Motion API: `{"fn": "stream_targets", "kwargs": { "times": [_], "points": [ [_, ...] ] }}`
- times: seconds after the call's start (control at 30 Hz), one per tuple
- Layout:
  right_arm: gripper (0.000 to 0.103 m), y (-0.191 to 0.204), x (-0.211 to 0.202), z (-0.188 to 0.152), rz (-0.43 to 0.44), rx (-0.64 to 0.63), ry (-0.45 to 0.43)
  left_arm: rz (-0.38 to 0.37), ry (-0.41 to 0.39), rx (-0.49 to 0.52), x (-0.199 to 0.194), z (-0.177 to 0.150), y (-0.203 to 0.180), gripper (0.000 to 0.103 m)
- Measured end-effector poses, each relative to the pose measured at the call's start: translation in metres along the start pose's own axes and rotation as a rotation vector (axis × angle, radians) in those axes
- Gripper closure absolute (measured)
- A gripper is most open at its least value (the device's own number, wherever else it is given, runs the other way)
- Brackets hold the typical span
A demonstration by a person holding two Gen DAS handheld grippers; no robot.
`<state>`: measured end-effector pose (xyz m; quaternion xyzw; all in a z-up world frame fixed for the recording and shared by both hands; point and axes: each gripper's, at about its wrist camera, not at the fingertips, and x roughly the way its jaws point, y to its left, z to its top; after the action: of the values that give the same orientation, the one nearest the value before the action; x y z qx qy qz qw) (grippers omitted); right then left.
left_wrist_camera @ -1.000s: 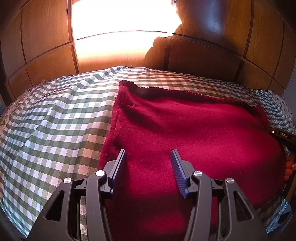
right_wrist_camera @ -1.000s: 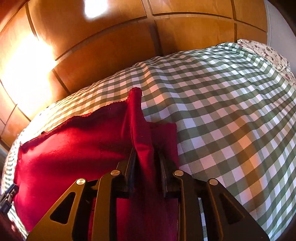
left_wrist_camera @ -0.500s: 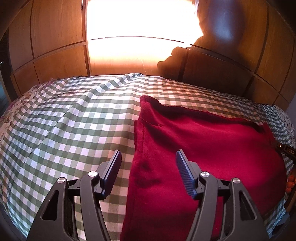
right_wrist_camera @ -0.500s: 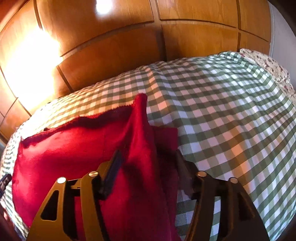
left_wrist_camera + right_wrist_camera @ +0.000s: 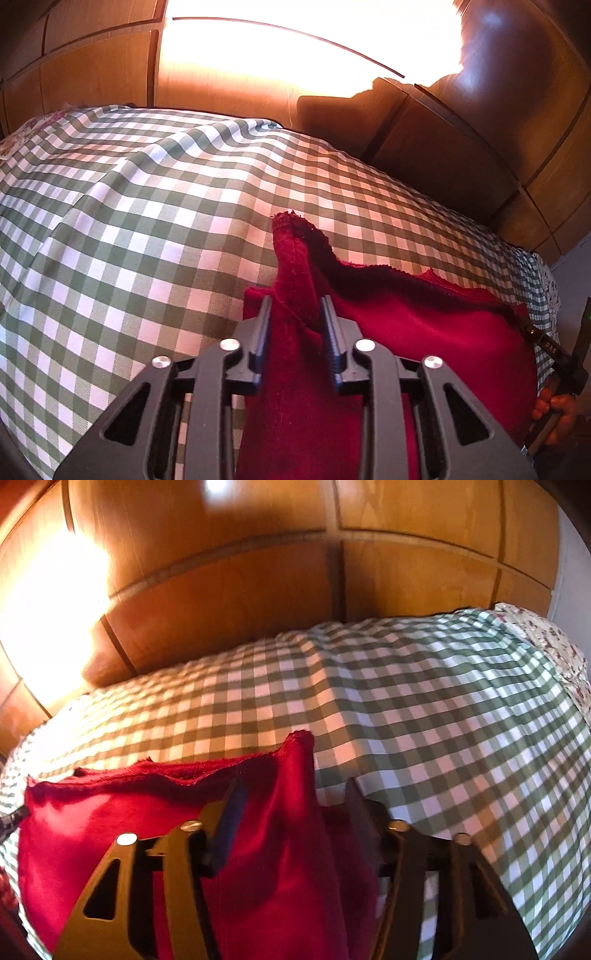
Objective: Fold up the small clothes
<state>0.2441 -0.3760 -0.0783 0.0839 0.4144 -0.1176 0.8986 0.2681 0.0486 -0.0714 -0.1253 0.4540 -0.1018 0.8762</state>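
Observation:
A red fleece cloth lies on a bed with a green-and-white checked cover. My left gripper is shut on the cloth's left corner, which stands up in a ridge between the fingers. In the right wrist view the same red cloth spreads to the left, and its right corner rises between the fingers. My right gripper is open, its jaws wide apart on either side of that raised fold.
Wooden wardrobe panels stand behind the bed, with a bright glare on them. A floral pillow lies at the bed's right end. A hand holding the other gripper shows at the right edge.
My left gripper moved to the cloth's left corner and shut on it. My right gripper opened from its grip on the right corner, and the fold still stands between its jaws.

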Motion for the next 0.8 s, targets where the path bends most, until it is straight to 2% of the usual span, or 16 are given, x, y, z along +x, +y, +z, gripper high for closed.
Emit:
{"fn": "stream_targets", "kwargs": {
  "times": [0.03, 0.07, 0.1, 0.23, 0.3, 0.37, 0.43, 0.47, 0.53, 0.57, 0.6, 0.67, 0.7, 0.73, 0.8],
  "points": [
    [0.083, 0.002, 0.000, -0.001, 0.004, -0.010, 0.007, -0.013, -0.014, 0.012, -0.003, 0.000, -0.002, 0.096],
    [0.093, 0.003, -0.004, -0.001, -0.001, -0.017, -0.005, -0.021, -0.047, 0.026, -0.009, -0.001, -0.004, 0.096],
    [0.097, 0.003, -0.009, -0.002, 0.002, -0.016, -0.025, -0.031, -0.076, 0.033, -0.017, 0.000, -0.005, 0.096],
    [0.097, -0.010, -0.043, 0.004, 0.032, 0.049, -0.138, -0.066, -0.130, 0.002, -0.031, 0.008, 0.000, 0.096],
    [0.099, -0.013, -0.049, 0.008, 0.018, 0.058, -0.167, -0.030, -0.120, 0.012, -0.022, 0.013, -0.003, 0.096],
    [0.099, -0.013, -0.041, 0.011, -0.003, 0.057, -0.151, 0.023, -0.078, 0.029, -0.004, 0.015, -0.008, 0.096],
    [0.099, -0.009, -0.022, 0.011, -0.051, 0.036, -0.109, 0.120, -0.028, 0.045, 0.018, 0.013, -0.009, 0.090],
    [0.099, -0.007, -0.012, 0.009, -0.069, 0.032, -0.080, 0.128, -0.003, 0.044, 0.026, 0.012, -0.008, 0.085],
    [0.099, -0.008, 0.006, 0.003, -0.061, 0.041, -0.018, 0.120, -0.020, 0.023, 0.019, 0.009, -0.004, 0.081],
    [0.099, -0.009, 0.009, 0.000, -0.064, 0.047, -0.006, 0.125, -0.030, 0.014, 0.011, 0.007, -0.004, 0.068],
    [0.099, -0.009, 0.006, -0.001, -0.054, 0.052, -0.018, 0.137, -0.044, 0.003, 0.000, 0.006, -0.003, 0.062],
    [0.084, -0.010, -0.004, -0.002, -0.020, 0.055, -0.042, 0.114, -0.089, 0.016, -0.023, -0.002, -0.004, 0.061],
    [0.055, -0.009, -0.014, -0.004, -0.008, 0.057, -0.061, 0.109, -0.106, 0.043, -0.034, -0.007, -0.007, 0.061],
    [0.036, -0.008, -0.022, -0.006, -0.007, 0.055, -0.084, 0.108, -0.127, 0.073, -0.045, -0.013, -0.011, 0.061],
    [0.036, 0.000, -0.041, -0.012, 0.025, 0.013, -0.124, 0.072, -0.161, 0.139, -0.068, -0.032, -0.019, 0.061]
  ]
}}
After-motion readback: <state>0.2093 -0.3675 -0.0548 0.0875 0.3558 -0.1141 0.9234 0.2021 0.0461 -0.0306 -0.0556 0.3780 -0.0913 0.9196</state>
